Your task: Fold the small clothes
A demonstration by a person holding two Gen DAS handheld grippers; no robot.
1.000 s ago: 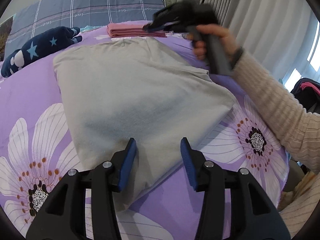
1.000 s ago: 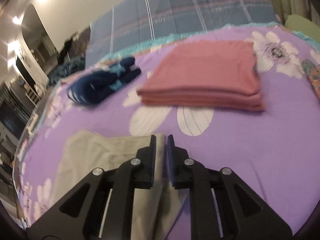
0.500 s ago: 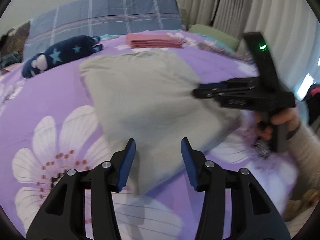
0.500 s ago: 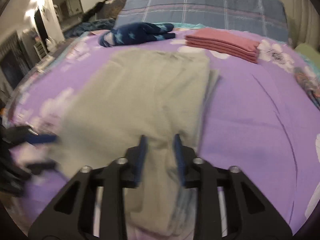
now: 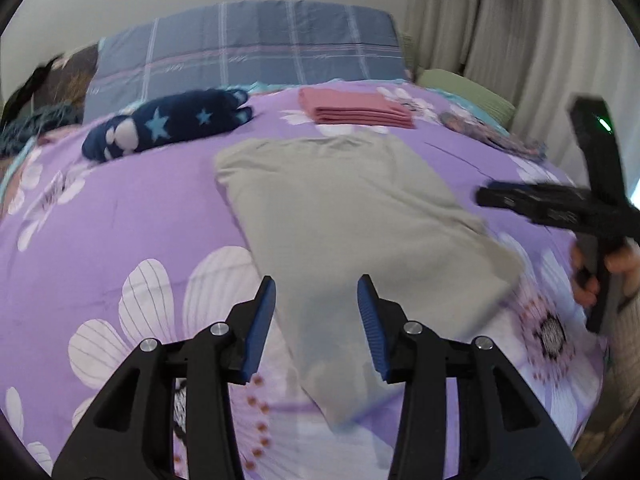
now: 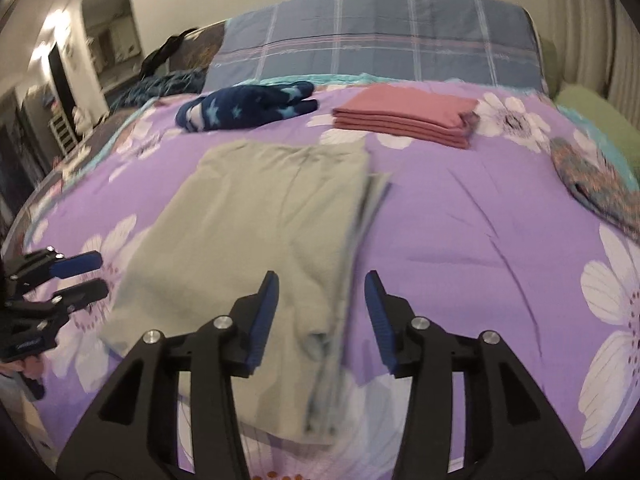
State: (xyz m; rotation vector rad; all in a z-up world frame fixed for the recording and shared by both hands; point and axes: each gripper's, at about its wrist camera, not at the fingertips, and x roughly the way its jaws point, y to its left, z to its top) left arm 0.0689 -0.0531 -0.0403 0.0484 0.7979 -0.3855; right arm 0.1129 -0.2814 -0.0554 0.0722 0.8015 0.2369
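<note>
A grey-beige garment [image 5: 352, 216] lies folded lengthwise and flat on the purple flowered bedspread [image 5: 120, 208]; it also shows in the right wrist view [image 6: 260, 224]. My left gripper [image 5: 316, 312] is open and empty, above the garment's near end. My right gripper [image 6: 322, 312] is open and empty, above the garment's near right edge. The right gripper shows from the side in the left wrist view [image 5: 560, 204], off the garment's right edge. The left gripper shows in the right wrist view [image 6: 80, 276], open, at the garment's left.
A folded pink stack [image 6: 404, 118] and a dark blue star-patterned soft item [image 6: 248, 106] lie further back. A blue plaid pillow [image 6: 376, 40] is at the head. Patterned fabric [image 6: 600, 184] and a green cushion [image 6: 600, 124] lie at the right edge.
My right gripper let go of the garment's far edge, opened and pulled back to the near end. The garment now lies flat. My left gripper stayed open and drew back slightly.
</note>
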